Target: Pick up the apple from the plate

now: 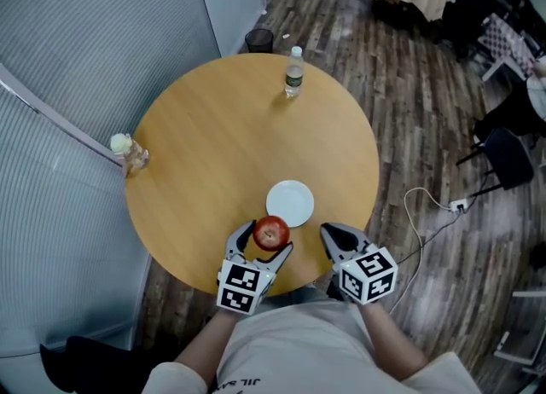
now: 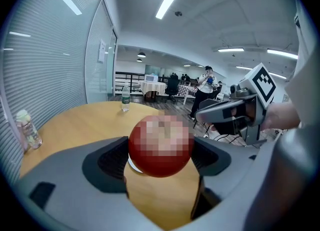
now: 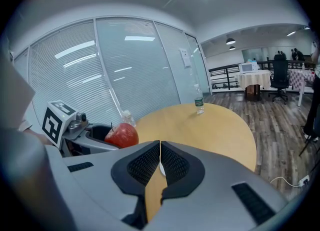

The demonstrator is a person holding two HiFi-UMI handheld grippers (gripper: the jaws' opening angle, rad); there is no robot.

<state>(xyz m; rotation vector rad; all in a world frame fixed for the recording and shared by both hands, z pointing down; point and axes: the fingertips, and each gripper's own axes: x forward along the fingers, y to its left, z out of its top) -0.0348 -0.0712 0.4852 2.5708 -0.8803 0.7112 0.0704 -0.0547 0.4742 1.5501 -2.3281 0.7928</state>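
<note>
1. We hold the round red apple (image 1: 272,232) clamped in our left gripper (image 1: 270,237), with a jaw pressing on each side of it.
2. The apple is at the near edge of the small round white plate (image 1: 292,205), over the round wooden table (image 1: 213,145).
3. Our right gripper (image 1: 329,232) has its jaws pressed together on nothing and sits just right of the plate.

Plate (image 2: 132,165): white sliver only, at 7 o'clock of apple (image 2: 160,165); remainder hidden behind it.
Bottle (image 1: 293,72), tabletop (image 1: 213,128) 12 o'clock: label unreadable, too small.
Pale-capped item (image 1: 128,152), 9 o'clock rim: kind indeterminate.
6 o'clock rim: partly covered by left tool (image 1: 269,240), right tool (image 1: 328,230).
</note>
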